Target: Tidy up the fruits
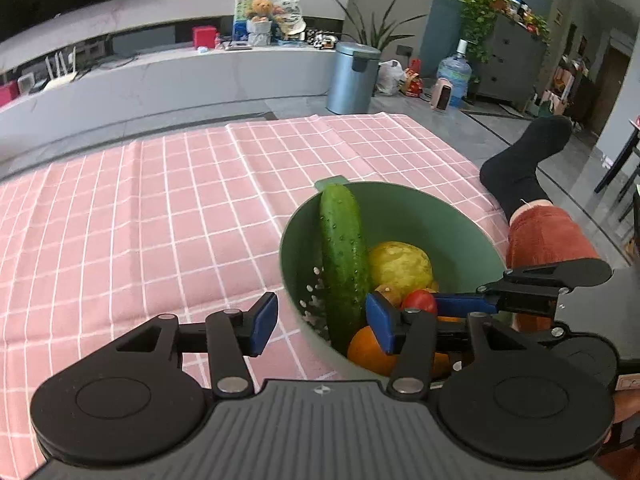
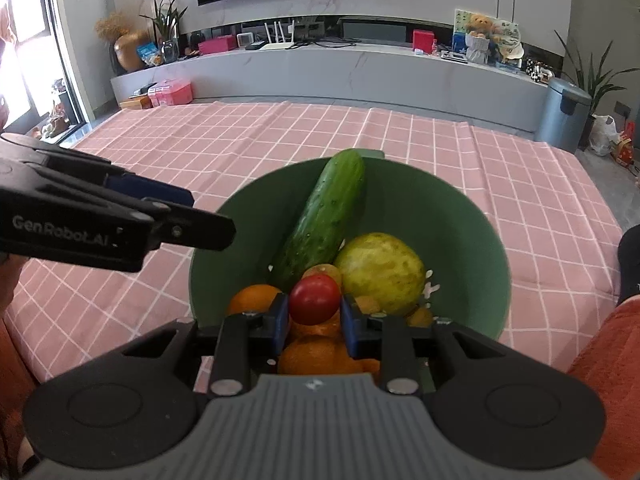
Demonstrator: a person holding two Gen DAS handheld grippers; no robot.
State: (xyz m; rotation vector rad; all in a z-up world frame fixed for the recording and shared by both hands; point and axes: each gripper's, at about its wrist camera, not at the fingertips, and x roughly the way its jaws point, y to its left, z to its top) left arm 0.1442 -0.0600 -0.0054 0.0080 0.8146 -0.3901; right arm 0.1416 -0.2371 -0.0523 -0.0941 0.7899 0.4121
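We see bare checked table point(image 2: 160, 152) beyond the bowl point(image 2: 472, 248); our right tool point(image 2: 314, 316) clamps the tomato point(image 2: 314, 298), left tool point(image 1: 320, 320) spread wide

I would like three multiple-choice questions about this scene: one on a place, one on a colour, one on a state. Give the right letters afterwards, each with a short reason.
1. Where does the cucumber lie?
A. on the cloth
B. in the bowl, leaning on its wall
C. in the left tongs

2. What colour is the bowl?
A. green
B. white
C. blue

3. What do the right tongs do?
A. hang open over the cloth
B. grip the bowl rim
C. close around the red tomato

Answers: B, its tip reaches the far rim; A, the inner wall is green; C, the blue pads sit at both sides of the tomato, while the left tongs stand open across the rim.
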